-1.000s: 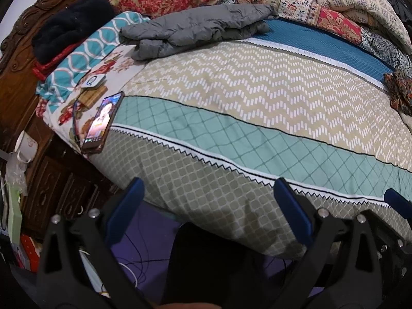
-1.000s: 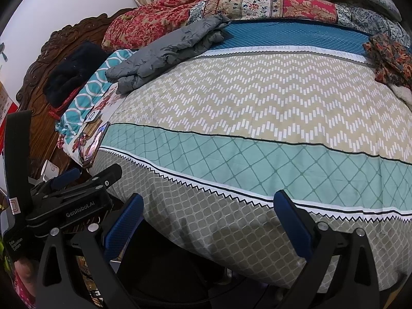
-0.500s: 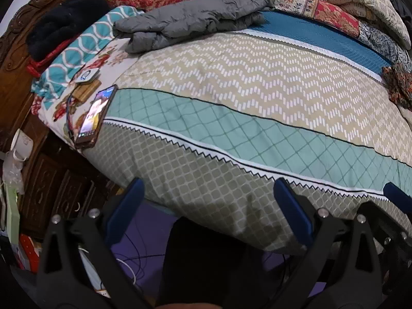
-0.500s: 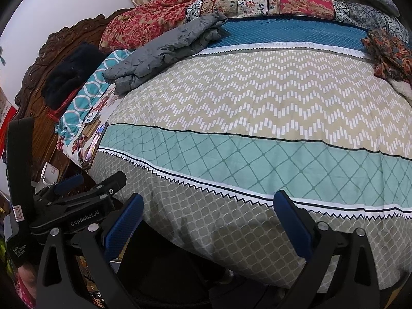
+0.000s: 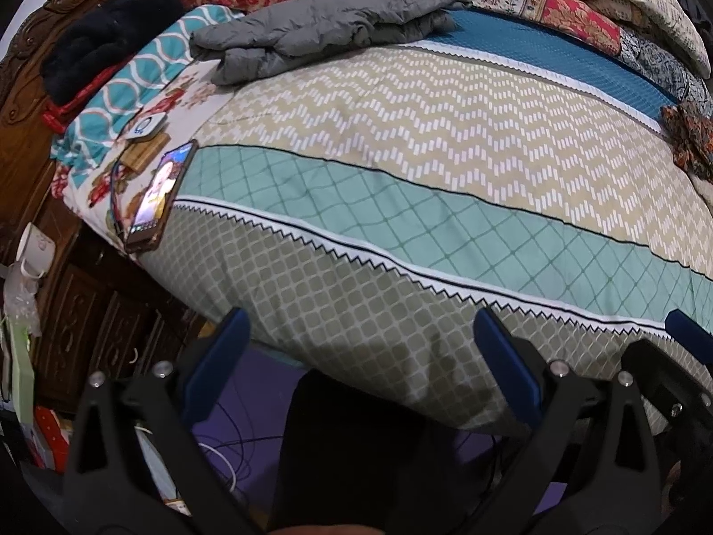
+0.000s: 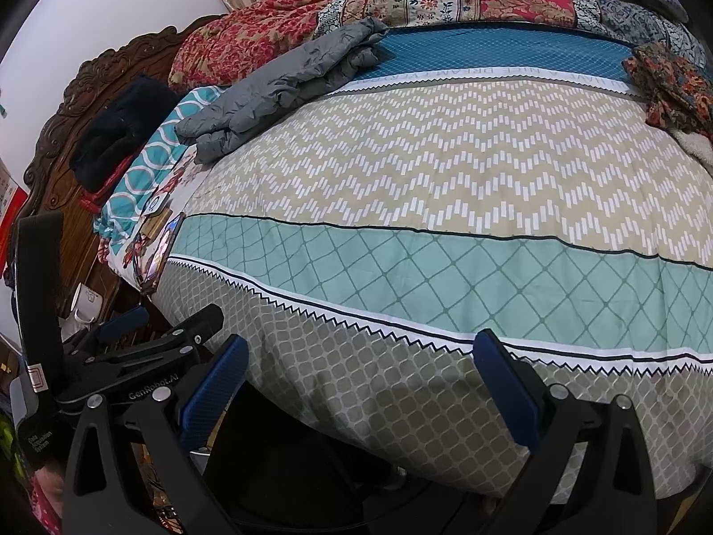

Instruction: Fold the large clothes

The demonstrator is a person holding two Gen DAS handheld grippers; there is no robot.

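A grey puffy jacket (image 5: 321, 29) lies crumpled at the far left of the bed, partly on the pillow; it also shows in the right wrist view (image 6: 285, 84). My left gripper (image 5: 361, 356) is open and empty, hovering at the near edge of the bed, far from the jacket. My right gripper (image 6: 361, 365) is open and empty, also at the near edge. The left gripper shows at the lower left of the right wrist view (image 6: 147, 347). The right gripper's blue tip shows at the right edge of the left wrist view (image 5: 688, 341).
The bed carries a patterned cover (image 5: 445, 187) in beige, teal and grey bands. A lit phone (image 5: 160, 196) and a small device (image 5: 145, 127) lie by the pillow. Quilts (image 6: 445, 0) pile at the back. A dark garment (image 5: 102, 35) sits at the carved headboard. A mug (image 5: 33, 245) stands left.
Both grippers have moved a little closer to and higher over the bed, so the jacket sits slightly lower in view. Both stay open and empty.
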